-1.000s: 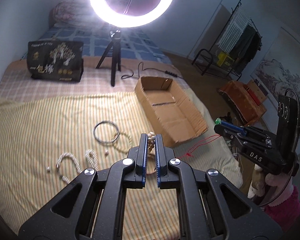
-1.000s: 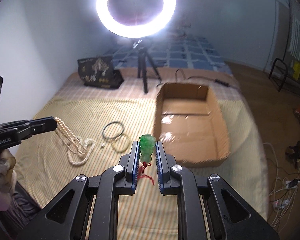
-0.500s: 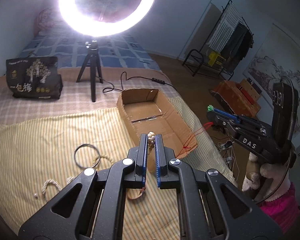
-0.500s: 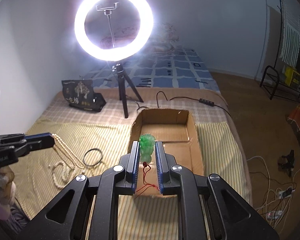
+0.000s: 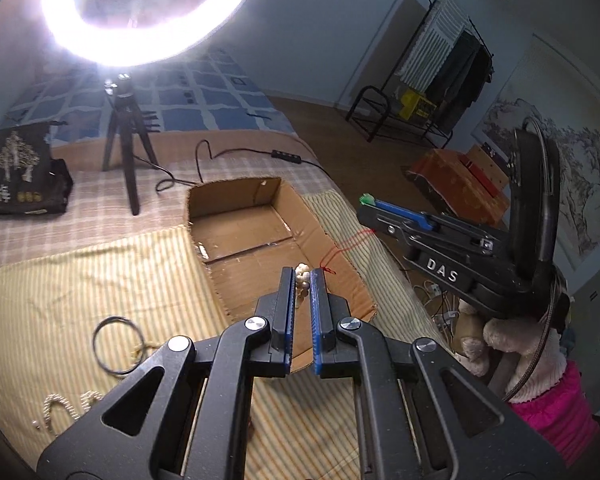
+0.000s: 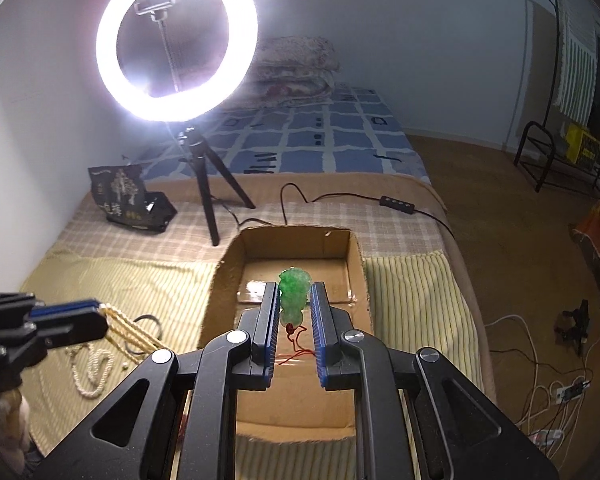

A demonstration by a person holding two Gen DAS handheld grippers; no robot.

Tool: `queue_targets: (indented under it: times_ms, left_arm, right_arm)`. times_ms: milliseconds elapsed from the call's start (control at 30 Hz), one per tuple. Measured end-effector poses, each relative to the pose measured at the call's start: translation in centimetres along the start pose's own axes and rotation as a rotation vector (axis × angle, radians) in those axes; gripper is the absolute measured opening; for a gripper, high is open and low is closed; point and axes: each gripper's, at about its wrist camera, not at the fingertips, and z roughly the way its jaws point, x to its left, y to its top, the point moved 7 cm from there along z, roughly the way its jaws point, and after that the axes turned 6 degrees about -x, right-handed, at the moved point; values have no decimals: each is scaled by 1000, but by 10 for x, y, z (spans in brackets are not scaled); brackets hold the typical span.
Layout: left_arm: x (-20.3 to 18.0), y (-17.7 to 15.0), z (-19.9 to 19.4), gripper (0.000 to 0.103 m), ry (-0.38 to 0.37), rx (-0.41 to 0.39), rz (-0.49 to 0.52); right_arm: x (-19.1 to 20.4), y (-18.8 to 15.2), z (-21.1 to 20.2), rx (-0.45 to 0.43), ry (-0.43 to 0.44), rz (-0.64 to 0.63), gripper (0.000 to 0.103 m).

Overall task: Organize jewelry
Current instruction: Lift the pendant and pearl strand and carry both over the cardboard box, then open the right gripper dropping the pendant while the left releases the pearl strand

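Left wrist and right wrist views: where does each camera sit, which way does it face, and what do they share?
Left wrist: sits on the left hand-held gripper, looks along its fingers shut on a bead strand, over the cardboard box; the right hand-held gripper shows at right.
Right wrist: sits on the right hand-held gripper, shut on a green pendant, facing the box; the left hand-held gripper shows at left.
Shared: box, ring light, black bag.

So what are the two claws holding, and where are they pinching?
The right claw pinches the green carved pendant by its sides. The left claw pinches the cream bead strand near its top loop.
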Motion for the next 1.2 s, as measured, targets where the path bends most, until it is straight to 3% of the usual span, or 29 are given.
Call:
queue_targets:
  times_ms: [333, 700, 800, 867, 933, 1200]
  left_arm:
    - [-4, -15, 38, 5, 10, 67, 0]
    - [-3, -19, 45, 5, 19, 85, 15]
    - [-2, -19, 43, 5, 30, 85, 19]
    - [0, -20, 42, 8, 34, 87, 18]
    - [1, -21, 40, 19, 39, 84, 17]
    - [10, -20, 21, 19, 58, 67, 23]
  right_arm:
    - [-16, -15, 34, 60, 7, 19, 14]
    - [-21, -23, 43, 87, 8, 42, 14]
    - [-21, -23, 43, 84, -2, 41, 22]
    - [-22, -22, 42, 80, -4, 42, 38]
    - [-22, -21, 40, 71, -12, 42, 46]
    - [-15, -18, 30, 57, -14, 44, 46]
